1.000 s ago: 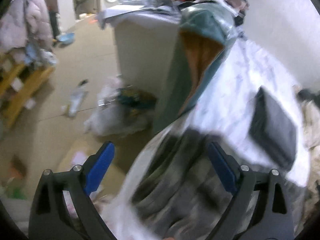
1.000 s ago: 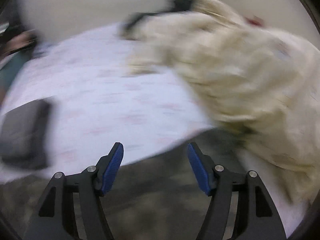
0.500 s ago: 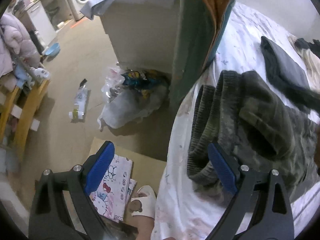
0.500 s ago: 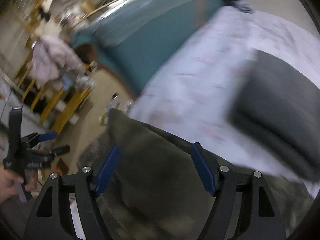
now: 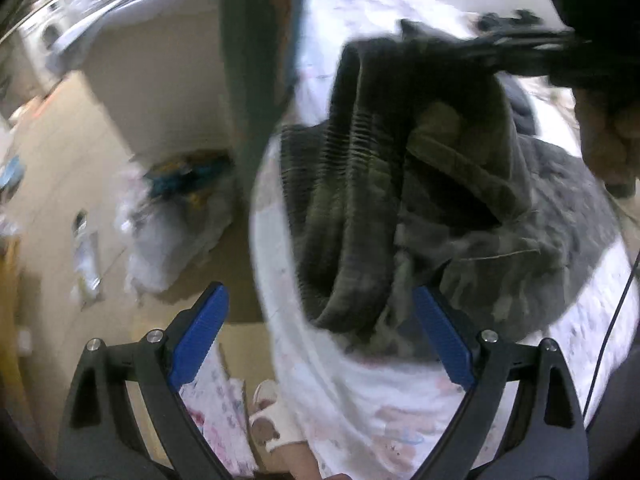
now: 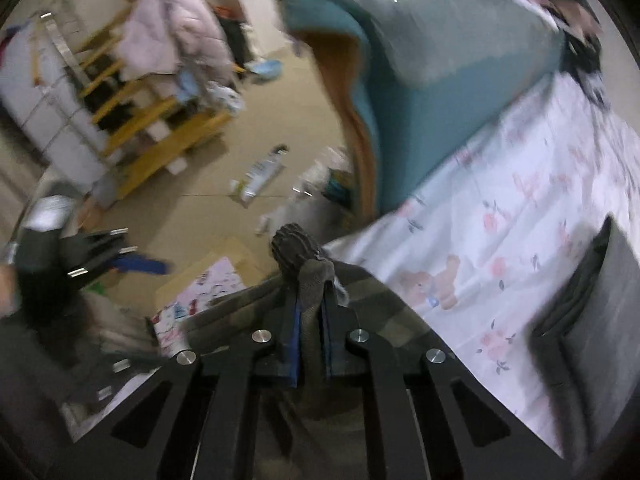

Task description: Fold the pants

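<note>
The pants (image 6: 308, 276) are clamped in the right gripper (image 6: 310, 344); the left gripper (image 5: 320, 340) is held spread, gripping nothing, above the bed (image 5: 400, 420).

The light was soft and dim. Both pictures were smeared with blur, round and bent at dark edges.

One pair of grey-green pants (image 5: 420, 184). Two grippers: left gripper (image 5: 320, 340), right gripper (image 6: 310, 328). One floral sheet (image 6: 520, 216). One folded dark garment (image 6: 592, 320). One slipper (image 5: 268, 416). One teal blanket (image 6: 460, 80).
</note>
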The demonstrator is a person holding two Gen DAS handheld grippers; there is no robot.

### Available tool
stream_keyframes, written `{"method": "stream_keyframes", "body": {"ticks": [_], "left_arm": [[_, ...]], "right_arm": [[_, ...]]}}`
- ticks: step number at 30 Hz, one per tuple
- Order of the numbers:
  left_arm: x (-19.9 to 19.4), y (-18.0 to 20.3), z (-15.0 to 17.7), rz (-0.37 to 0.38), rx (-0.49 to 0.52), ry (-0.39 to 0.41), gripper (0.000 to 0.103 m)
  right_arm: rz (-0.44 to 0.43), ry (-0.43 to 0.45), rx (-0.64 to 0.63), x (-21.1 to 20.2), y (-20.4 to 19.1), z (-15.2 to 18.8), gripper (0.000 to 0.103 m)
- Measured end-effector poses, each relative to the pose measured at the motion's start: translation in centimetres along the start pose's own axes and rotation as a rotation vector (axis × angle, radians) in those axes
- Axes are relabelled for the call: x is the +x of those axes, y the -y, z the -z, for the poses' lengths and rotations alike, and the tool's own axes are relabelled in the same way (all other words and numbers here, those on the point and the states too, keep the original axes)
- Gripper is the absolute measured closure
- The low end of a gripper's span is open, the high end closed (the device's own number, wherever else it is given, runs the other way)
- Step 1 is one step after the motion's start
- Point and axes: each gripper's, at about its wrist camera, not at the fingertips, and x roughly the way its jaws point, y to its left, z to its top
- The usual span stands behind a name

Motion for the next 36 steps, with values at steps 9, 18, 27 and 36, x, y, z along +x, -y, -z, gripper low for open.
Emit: {"method": "stream_keyframes", "body": {"ticks": [9, 18, 27, 36], "left_arm": [[0.1, -0.3, -2.8, 0.297, 0.253, 0.155, 0.011], [1.2, -0.6, -2.9, 0.481, 0.167, 0.079, 0.087], [4.8, -3.6, -2.1, 0.455, -0.168, -0.064, 0.087], [2.6, -2.3, -2.2, 0.179, -0.194, -0.079, 0.052]], "right_arm": [[-0.149, 0.002, -0.092, -5.4, -4.0, 0.9, 0.095], [-0.08, -0.037, -0.07, -0.4, -1.4, -0.8, 0.096], [0.095, -0.157, -0.079, 11.7, 1.7, -1.3, 0.099], [0.395, -0.048, 0.049, 8.8, 3.4, 0.8, 0.1]]}}
